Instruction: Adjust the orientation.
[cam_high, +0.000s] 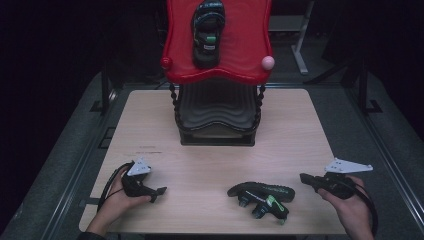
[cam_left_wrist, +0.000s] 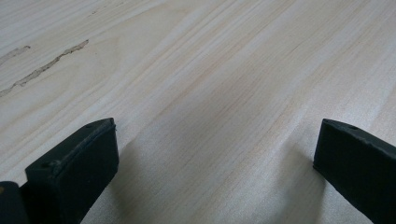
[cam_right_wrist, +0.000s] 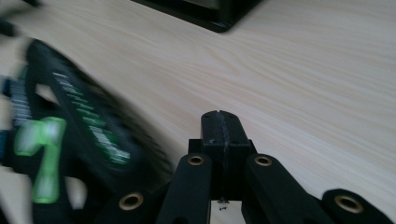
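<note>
Here, one black sandal with green straps lies on its side at the wooden table's five o'clock, unracked; its twin tops the red shelf at twelve. Right gripper clenched empty, left gripper released.

Bare table is lying open in front of the rack, between it and the near edge. The sandal is sitting right of that strip, blocking the right gripper's path leftward. Left of the rack, the table is offering free passage to the far edge.
</note>
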